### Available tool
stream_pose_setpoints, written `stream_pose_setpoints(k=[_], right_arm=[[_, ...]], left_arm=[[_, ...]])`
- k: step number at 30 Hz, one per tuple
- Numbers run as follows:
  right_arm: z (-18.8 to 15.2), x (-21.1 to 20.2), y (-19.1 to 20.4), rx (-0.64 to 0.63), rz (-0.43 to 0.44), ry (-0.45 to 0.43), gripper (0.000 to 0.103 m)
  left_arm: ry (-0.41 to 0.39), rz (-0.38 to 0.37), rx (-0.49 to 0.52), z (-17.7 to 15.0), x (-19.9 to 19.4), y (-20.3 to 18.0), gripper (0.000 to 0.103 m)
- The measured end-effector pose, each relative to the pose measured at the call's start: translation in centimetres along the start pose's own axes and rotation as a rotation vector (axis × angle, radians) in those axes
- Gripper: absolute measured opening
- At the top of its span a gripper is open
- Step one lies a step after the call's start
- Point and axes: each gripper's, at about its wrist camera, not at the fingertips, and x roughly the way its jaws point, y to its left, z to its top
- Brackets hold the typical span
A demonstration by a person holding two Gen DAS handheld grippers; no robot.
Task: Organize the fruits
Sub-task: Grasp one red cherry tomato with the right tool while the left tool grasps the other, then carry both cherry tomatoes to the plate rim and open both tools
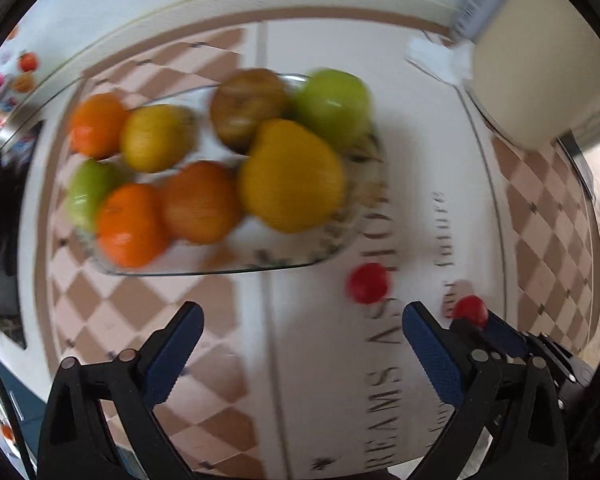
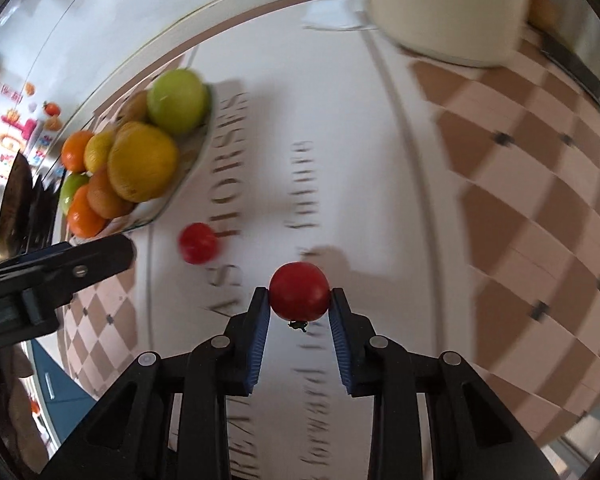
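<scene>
A glass dish (image 1: 332, 254) (image 2: 188, 168) holds oranges, a large yellow fruit (image 1: 292, 176) (image 2: 142, 162), green apples (image 1: 334, 106) (image 2: 178, 100) and a brown fruit. A small red tomato (image 1: 368, 283) (image 2: 198, 243) lies on the table right of the dish. My right gripper (image 2: 300, 300) is shut on a second red tomato (image 2: 299, 297) (image 1: 470, 310), held above the table. My left gripper (image 1: 302, 320) is open and empty, just in front of the dish; its finger (image 2: 80, 264) shows at the left of the right wrist view.
The tablecloth (image 1: 320, 380) has printed lettering and brown checks. A cream container (image 2: 448, 8) (image 1: 540, 80) stands at the far right, with white paper (image 1: 440, 58) beside it. A wall runs behind the table.
</scene>
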Motion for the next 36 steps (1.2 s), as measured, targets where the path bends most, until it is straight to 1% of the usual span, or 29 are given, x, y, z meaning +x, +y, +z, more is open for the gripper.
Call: stream_pose_setpoints(k=[1, 3, 5, 9, 10, 12, 16, 18, 19, 20, 21, 24, 30, 33, 34, 36], right_arm=[[-0.1, -0.2, -0.6, 0.014, -0.006, -0.001, 0.033], [-0.2, -0.6, -1.9, 0.046, -0.02, -0.008, 0.033], [-0.3, -0.9, -2.9, 0.067, -0.036, -0.012, 0.033], [-0.3, -1.3, -4.2, 0.094, -0.053, -0.025, 0.033], [-0.1, -1.3, -4.4, 0.099, -0.054, -0.029, 0.033], [-0.1, -1.5, -4.6, 0.109, -0.055, -0.037, 0.033], [0.3, -1.6, -4.2, 0.117, -0.053, -0.045, 0.033], [0.4, -1.9, -4.0, 0.114, -0.055, -0.052, 0.033], [0.4, -2.0, -3.9, 0.113, -0.056, -0.056, 0.033], [0.6, -2.0, -3.8, 0.111, -0.057, -0.059, 0.033], [0.6, -2.0, -3.7, 0.111, -0.058, -0.061, 0.033], [0.7, -2.3, -3.7, 0.113, -0.06, -0.067, 0.033], [0.6, -3.2, -3.3, 0.113, -0.067, -0.081, 0.033], [0.5, -3.8, -3.0, 0.115, -0.059, -0.089, 0.033], [0.6, -3.9, -2.8, 0.112, -0.054, -0.093, 0.033], [0.8, -4.2, -2.2, 0.106, -0.033, -0.099, 0.033]], left_arm=[[0.009, -0.006, 0.015, 0.2, 0.5, -0.7, 0.095], [0.035, -0.014, 0.042, 0.5, 1.7, -2.2, 0.084], [0.055, -0.019, 0.06, 0.6, 2.7, -3.4, 0.078], [0.07, -0.014, 0.091, 0.8, 3.8, -5.1, 0.077], [0.071, -0.012, 0.097, 0.9, 3.9, -5.3, 0.075], [0.074, -0.009, 0.108, 1.1, 4.2, -5.8, 0.064], [0.08, -0.003, 0.112, 1.7, 4.7, -6.3, 0.061], [0.084, -0.005, 0.114, 1.8, 4.8, -6.4, 0.048], [0.088, -0.002, 0.114, 2.0, 4.9, -6.5, 0.047], [0.086, -0.001, 0.114, 2.0, 5.0, -6.6, 0.044], [0.081, -0.001, 0.115, 2.2, 5.0, -6.6, 0.038], [0.08, -0.008, 0.12, 2.8, 5.1, -6.9, 0.028], [0.07, -0.035, 0.135, 2.5, 4.8, -7.2, 0.028], [0.06, -0.053, 0.141, 2.0, 3.9, -5.8, 0.028], [0.055, -0.06, 0.141, 0.7, 3.2, -5.4, 0.028], [0.038, -0.079, 0.135, 0.1, 1.9, -4.5, 0.028]])
